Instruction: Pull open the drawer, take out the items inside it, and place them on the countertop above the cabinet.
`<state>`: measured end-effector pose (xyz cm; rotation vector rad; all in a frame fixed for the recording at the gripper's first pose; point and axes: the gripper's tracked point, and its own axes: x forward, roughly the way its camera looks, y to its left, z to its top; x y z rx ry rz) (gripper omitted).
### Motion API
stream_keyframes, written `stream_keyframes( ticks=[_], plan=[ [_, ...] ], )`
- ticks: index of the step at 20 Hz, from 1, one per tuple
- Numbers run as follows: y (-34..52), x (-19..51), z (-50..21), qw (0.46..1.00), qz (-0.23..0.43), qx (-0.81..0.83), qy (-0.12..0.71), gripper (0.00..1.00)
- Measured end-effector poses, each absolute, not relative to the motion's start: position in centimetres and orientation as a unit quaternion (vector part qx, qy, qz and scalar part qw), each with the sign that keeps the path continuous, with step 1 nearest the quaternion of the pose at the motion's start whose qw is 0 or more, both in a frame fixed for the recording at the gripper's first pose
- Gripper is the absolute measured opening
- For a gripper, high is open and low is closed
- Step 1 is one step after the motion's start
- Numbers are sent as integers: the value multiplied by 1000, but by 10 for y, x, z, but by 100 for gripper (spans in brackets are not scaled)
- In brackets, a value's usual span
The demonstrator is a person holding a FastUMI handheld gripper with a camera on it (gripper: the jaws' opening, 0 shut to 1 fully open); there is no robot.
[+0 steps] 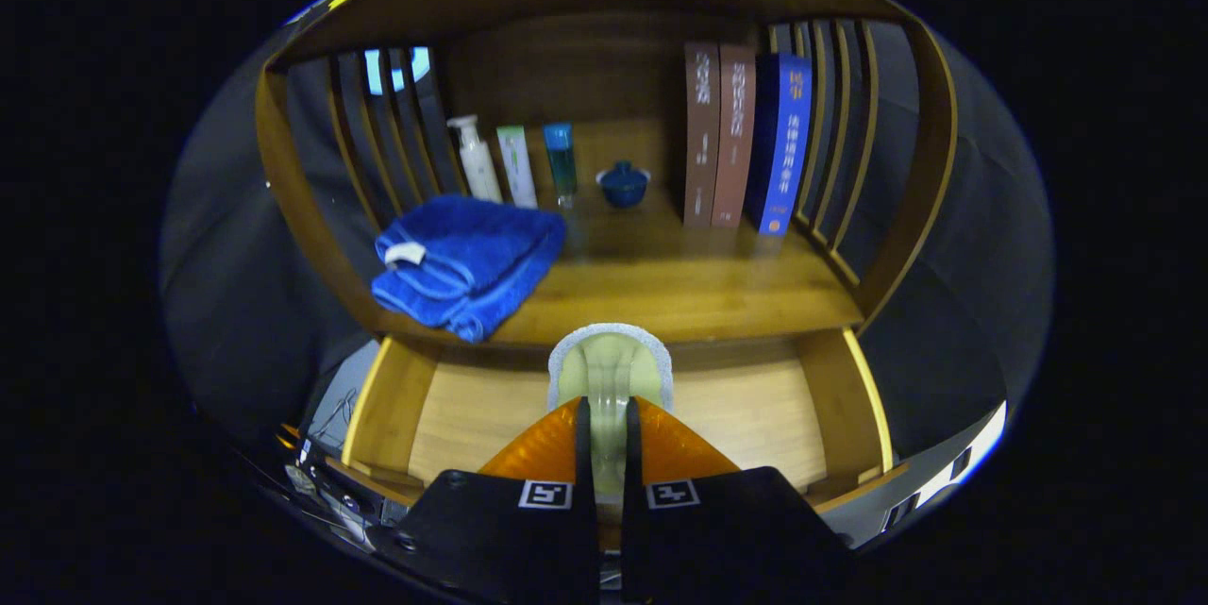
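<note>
Your gripper (609,416) clamped on pale green brush (610,378), fingers nearly together on its handle, white-rimmed head sticking up just ahead of fingertips. Brush held above open drawer (377,407), near its back edge; visible drawer floor bare wood. Beyond it, countertop (679,294): folded blue towel (467,260) at front-left corner. Along back edge, white pump bottle (477,159), white tube (516,166), teal tube (562,161), blue lidded cup (623,183). Three upright books (741,142) at back right.
</note>
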<state>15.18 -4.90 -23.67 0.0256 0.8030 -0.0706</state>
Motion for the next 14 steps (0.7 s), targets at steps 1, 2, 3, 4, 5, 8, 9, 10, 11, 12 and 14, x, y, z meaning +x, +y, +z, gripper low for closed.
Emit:
stream_keyframes(
  ticks=[1,2,3,4,5,8,9,10,11,12,14],
  plan=[
    [-50,164,-233,921,-34,12,387,14],
    [-49,178,-230,923,-33,16,383,14],
    [-49,192,-230,923,-33,18,384,14],
    [-51,207,-231,922,-34,21,386,14],
    [-52,221,-233,920,-34,25,389,14],
    [-52,261,-241,918,-34,31,394,14],
    [-54,272,-245,916,-34,32,398,14],
    [-56,283,-248,915,-37,34,401,14],
    [-58,294,-251,913,-40,33,404,14],
    [-59,304,-255,911,-41,33,410,14],
    [-61,321,-261,906,-44,27,420,14]
  ],
)
